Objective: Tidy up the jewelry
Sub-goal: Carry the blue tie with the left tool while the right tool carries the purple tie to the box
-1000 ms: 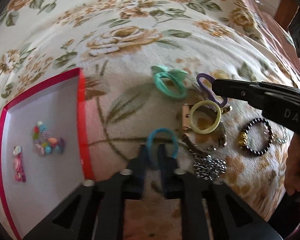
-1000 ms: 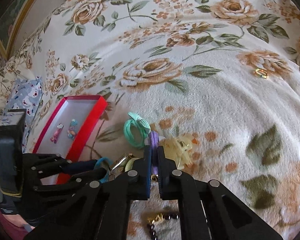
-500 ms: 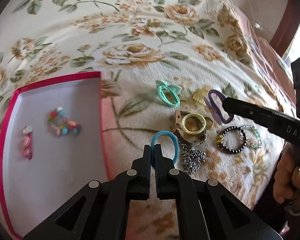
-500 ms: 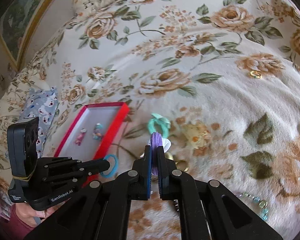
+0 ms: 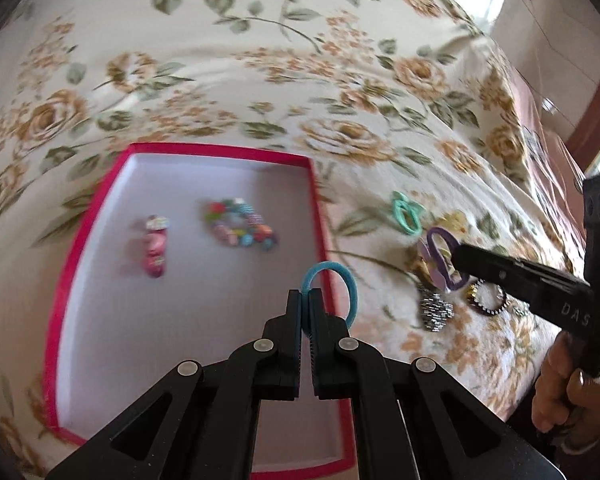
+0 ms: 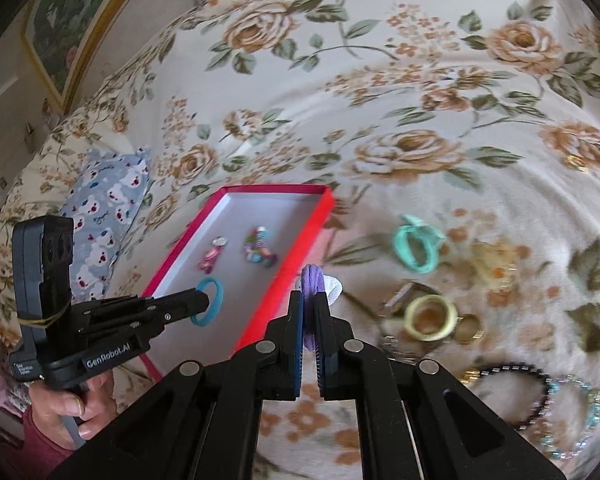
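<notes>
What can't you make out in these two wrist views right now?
- Colourful beaded piece in the red box: motion blur, both views; individual beads unreadable.
- Purple hair tie: right wrist view, lower part hidden between the right gripper fingers.
- Silver chain: left wrist view, blurred; its type unclear.

- My left camera sits just behind my left gripper [image 5: 307,294] and looks steeply down along it, close above the near right corner of the red box [image 5: 100,216] on the flowered blanket [image 5: 260,80].
- My right camera rides behind my right gripper [image 6: 309,296], also tilted down, facing the box's [image 6: 320,216] right side.
- Both views share the box and the jewelry pile [image 5: 436,312] beside it [image 6: 430,316]; each also catches my other gripper from the side.
</notes>
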